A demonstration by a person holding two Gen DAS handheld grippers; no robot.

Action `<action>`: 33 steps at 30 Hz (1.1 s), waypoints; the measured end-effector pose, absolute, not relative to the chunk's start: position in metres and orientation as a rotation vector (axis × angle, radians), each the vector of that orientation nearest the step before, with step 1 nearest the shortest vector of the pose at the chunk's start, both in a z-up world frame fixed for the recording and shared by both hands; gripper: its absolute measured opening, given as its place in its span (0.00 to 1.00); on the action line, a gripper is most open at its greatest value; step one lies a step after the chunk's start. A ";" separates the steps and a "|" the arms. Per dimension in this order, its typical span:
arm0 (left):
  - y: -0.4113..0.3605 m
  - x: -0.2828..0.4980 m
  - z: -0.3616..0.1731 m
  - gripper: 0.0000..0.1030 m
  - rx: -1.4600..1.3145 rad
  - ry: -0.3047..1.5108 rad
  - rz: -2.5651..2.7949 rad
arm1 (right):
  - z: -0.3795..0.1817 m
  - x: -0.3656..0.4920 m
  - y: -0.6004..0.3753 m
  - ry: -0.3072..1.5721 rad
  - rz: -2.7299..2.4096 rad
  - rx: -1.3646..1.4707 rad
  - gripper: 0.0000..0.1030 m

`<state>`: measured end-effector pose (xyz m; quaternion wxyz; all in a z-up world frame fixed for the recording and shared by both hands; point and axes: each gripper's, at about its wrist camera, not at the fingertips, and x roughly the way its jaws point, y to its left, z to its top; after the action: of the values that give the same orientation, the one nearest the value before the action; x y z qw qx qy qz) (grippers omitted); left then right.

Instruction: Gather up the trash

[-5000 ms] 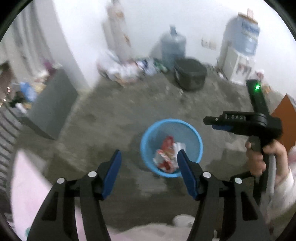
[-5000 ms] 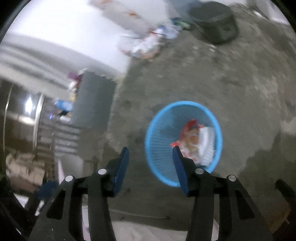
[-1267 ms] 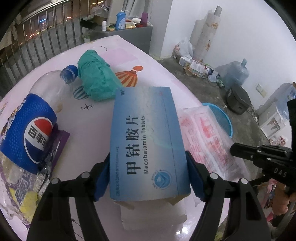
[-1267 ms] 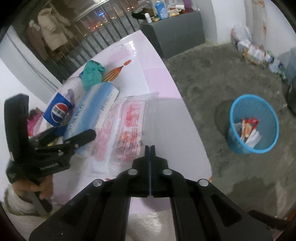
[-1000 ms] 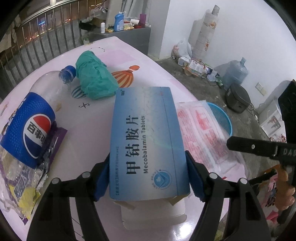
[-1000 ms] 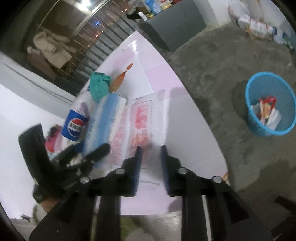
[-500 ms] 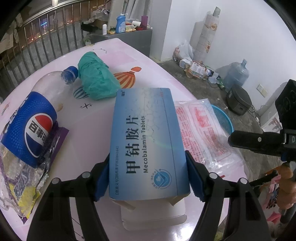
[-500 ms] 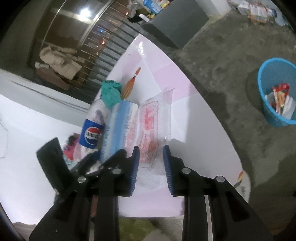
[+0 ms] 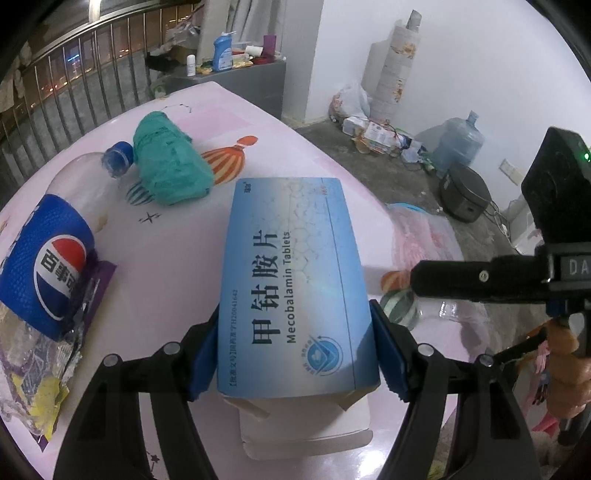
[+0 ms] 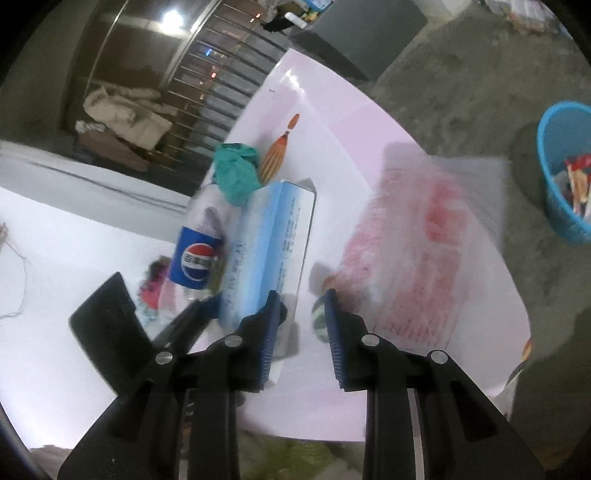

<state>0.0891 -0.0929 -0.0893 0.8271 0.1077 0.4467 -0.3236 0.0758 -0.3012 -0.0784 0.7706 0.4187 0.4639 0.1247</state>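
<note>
My left gripper (image 9: 295,350) is shut on a blue medicine box (image 9: 291,266), holding it by its long sides just above the pink table (image 9: 166,251). The right wrist view shows the same box (image 10: 273,236) to the left. My right gripper (image 10: 301,310) stands partly open over the table with nothing between its pads. Its right finger is next to the near corner of a clear plastic packet with red print (image 10: 424,236). That packet (image 9: 421,236) looks blurred. The blue waste basket (image 10: 561,170) stands on the floor beyond the table, with wrappers in it.
A Pepsi bottle (image 9: 55,269) lies at the table's left beside a crumpled green bag (image 9: 166,162) and a torn wrapper (image 9: 33,387). A hand (image 9: 565,354) grips the right tool's handle. On the concrete floor stand a water jug (image 9: 458,144), a dark pot (image 9: 465,195) and a grey cabinet (image 10: 354,33).
Five seconds ago both grippers hung open over the basket. In the last second the right gripper went from shut to partly open and swung towards the packet, which has shifted. The left keeps the box still.
</note>
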 end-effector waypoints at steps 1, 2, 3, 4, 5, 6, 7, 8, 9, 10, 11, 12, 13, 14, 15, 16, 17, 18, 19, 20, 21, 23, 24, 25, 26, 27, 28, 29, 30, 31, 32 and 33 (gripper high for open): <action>-0.093 0.090 -0.089 0.68 0.228 0.950 -0.690 | -0.074 0.074 -0.304 0.996 0.263 0.899 0.25; -0.092 0.090 -0.089 0.68 0.225 0.950 -0.693 | -0.069 0.070 -0.308 0.981 0.243 0.880 0.25; -0.091 0.091 -0.089 0.68 0.226 0.949 -0.695 | -0.065 0.067 -0.312 0.968 0.224 0.866 0.25; -0.091 0.091 -0.089 0.68 0.227 0.948 -0.696 | -0.061 0.061 -0.317 0.951 0.203 0.854 0.25; -0.091 0.091 -0.090 0.68 0.227 0.947 -0.697 | -0.058 0.056 -0.326 0.929 0.179 0.852 0.25; -0.091 0.091 -0.090 0.68 0.227 0.947 -0.697 | -0.055 0.050 -0.335 0.907 0.153 0.859 0.26; -0.091 0.091 -0.090 0.68 0.227 0.946 -0.698 | -0.056 0.047 -0.343 0.894 0.132 0.871 0.26; -0.091 0.091 -0.090 0.68 0.228 0.946 -0.698 | -0.059 0.042 -0.356 0.876 0.092 0.899 0.29; -0.090 0.091 -0.090 0.68 0.228 0.946 -0.698 | -0.064 0.037 -0.370 0.859 0.040 0.934 0.40; -0.091 0.091 -0.090 0.68 0.226 0.947 -0.699 | -0.071 0.034 -0.379 0.851 0.007 0.960 0.43; -0.091 0.091 -0.090 0.68 0.227 0.947 -0.698 | -0.081 0.032 -0.390 0.861 -0.030 1.003 0.43; -0.091 0.090 -0.090 0.68 0.230 0.946 -0.696 | -0.091 0.029 -0.398 0.879 -0.052 1.052 0.43; -0.091 0.090 -0.090 0.68 0.229 0.948 -0.696 | -0.097 0.027 -0.401 0.881 -0.054 1.082 0.43; -0.091 0.090 -0.090 0.68 0.229 0.949 -0.694 | -0.100 0.024 -0.404 0.873 -0.058 1.103 0.43; -0.090 0.089 -0.090 0.68 0.229 0.948 -0.693 | -0.101 0.021 -0.407 0.869 -0.067 1.103 0.43; -0.090 0.090 -0.090 0.68 0.231 0.947 -0.691 | -0.099 0.018 -0.410 0.858 -0.081 1.096 0.43; -0.090 0.090 -0.090 0.68 0.230 0.946 -0.689 | -0.098 0.016 -0.413 0.849 -0.091 1.092 0.43; -0.090 0.090 -0.091 0.68 0.229 0.946 -0.688 | -0.098 0.013 -0.416 0.842 -0.105 1.088 0.43; -0.091 0.090 -0.091 0.68 0.231 0.946 -0.687 | -0.097 0.010 -0.419 0.838 -0.124 1.082 0.43; -0.091 0.090 -0.091 0.68 0.232 0.945 -0.687 | -0.099 0.007 -0.423 0.837 -0.152 1.073 0.43; -0.091 0.090 -0.091 0.68 0.232 0.945 -0.685 | -0.101 0.005 -0.426 0.836 -0.160 1.093 0.43; -0.092 0.090 -0.091 0.68 0.237 0.945 -0.679 | -0.111 0.001 -0.428 0.866 -0.220 1.077 0.43; -0.093 0.090 -0.092 0.68 0.242 0.945 -0.675 | -0.119 -0.003 -0.432 0.885 -0.251 1.074 0.43; -0.095 0.090 -0.092 0.68 0.250 0.945 -0.671 | -0.125 -0.008 -0.436 0.899 -0.273 1.070 0.43; -0.096 0.090 -0.092 0.68 0.257 0.945 -0.668 | -0.135 -0.014 -0.440 0.920 -0.309 1.061 0.43; -0.099 0.091 -0.092 0.68 0.265 0.946 -0.666 | -0.144 -0.018 -0.444 0.935 -0.341 1.056 0.44; -0.100 0.091 -0.092 0.68 0.269 0.946 -0.666 | -0.159 -0.023 -0.448 0.967 -0.384 1.043 0.44; -0.102 0.091 -0.092 0.68 0.272 0.946 -0.666 | -0.169 -0.028 -0.452 0.999 -0.421 1.030 0.44; -0.104 0.092 -0.092 0.68 0.277 0.947 -0.666 | -0.184 -0.033 -0.456 1.039 -0.468 1.008 0.44; -0.106 0.094 -0.092 0.68 0.282 0.948 -0.666 | -0.194 -0.035 -0.459 1.066 -0.497 0.993 0.44; -0.108 0.095 -0.092 0.68 0.284 0.950 -0.667 | -0.210 -0.040 -0.462 1.105 -0.526 0.982 0.45; -0.109 0.095 -0.093 0.68 0.285 0.951 -0.668 | -0.227 -0.044 -0.466 1.144 -0.554 0.977 0.45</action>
<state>0.0949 -0.1088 -0.0925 0.8265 0.1340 0.4475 -0.3143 -0.0441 -0.4663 -0.2266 0.6957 0.4376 0.5125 -0.2485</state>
